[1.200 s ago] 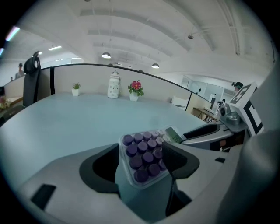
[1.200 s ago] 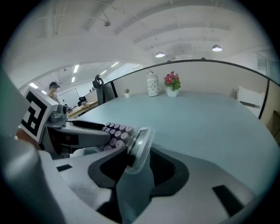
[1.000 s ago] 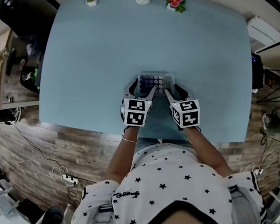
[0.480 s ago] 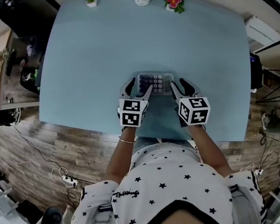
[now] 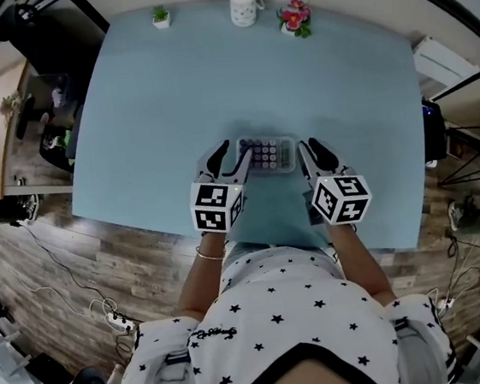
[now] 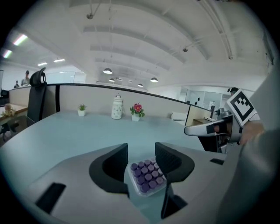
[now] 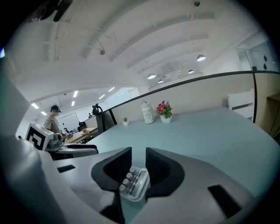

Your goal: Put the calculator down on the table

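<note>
- Calculator (image 5: 268, 153) lies flat on the blue table (image 5: 151, 94), mid-frame.
- Our left gripper (image 5: 231, 153) and right gripper (image 5: 311, 146) hang beside it, jaws half open, closing on nothing.
- We think the job is done.

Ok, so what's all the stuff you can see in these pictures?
table: one, light blue, middle of the head view
calculator: one, pale case with purple keys, flat on the table near the person
plant: one, green in a white pot, table's far edge
jar: one, white, far edge, right of the plant
flowers: one pot, pink, far edge, right of the jar
left claw: one, grey with black pads, left of the calculator, closing with nothing between its pads
right claw: one, same colours, right of the calculator, closing with nothing between its pads
</note>
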`<state>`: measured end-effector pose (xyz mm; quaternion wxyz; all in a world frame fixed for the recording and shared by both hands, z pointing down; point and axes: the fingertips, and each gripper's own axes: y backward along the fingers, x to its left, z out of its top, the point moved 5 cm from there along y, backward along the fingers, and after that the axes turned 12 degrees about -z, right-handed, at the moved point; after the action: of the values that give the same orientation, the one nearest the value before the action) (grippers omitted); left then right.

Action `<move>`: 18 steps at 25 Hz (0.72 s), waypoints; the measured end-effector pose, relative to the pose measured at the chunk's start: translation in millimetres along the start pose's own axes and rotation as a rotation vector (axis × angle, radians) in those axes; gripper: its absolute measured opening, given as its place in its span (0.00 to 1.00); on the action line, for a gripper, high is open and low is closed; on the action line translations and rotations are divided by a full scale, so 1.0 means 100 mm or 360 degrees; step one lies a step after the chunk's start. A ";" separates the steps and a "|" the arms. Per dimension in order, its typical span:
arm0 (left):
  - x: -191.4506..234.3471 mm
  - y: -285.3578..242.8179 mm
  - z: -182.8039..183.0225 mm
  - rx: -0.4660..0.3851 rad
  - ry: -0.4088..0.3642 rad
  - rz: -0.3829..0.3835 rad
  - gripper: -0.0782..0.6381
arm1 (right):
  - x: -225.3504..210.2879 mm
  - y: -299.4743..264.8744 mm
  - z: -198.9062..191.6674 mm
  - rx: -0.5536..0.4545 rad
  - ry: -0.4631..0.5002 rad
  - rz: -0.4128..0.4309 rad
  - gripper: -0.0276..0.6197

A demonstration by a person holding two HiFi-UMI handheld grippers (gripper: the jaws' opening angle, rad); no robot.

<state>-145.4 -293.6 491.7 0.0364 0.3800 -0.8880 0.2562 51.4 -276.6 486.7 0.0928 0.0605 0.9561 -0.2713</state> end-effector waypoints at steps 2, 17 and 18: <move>-0.04 0.04 0.08 -0.0033 -0.0018 -0.0015 0.38 | 0.02 0.05 0.05 -0.0026 -0.0011 0.0019 0.18; -0.30 0.35 0.63 -0.0319 -0.0121 -0.0166 0.16 | 0.19 0.36 0.45 -0.0251 0.0002 0.0184 0.04; -0.31 0.35 0.64 -0.0320 -0.0126 -0.0171 0.16 | 0.18 0.36 0.45 -0.0248 0.0000 0.0182 0.04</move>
<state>-139.2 -284.1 413.3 0.0530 0.4314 -0.8883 0.1484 46.0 -268.8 427.0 0.1126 0.1075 0.9693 -0.1903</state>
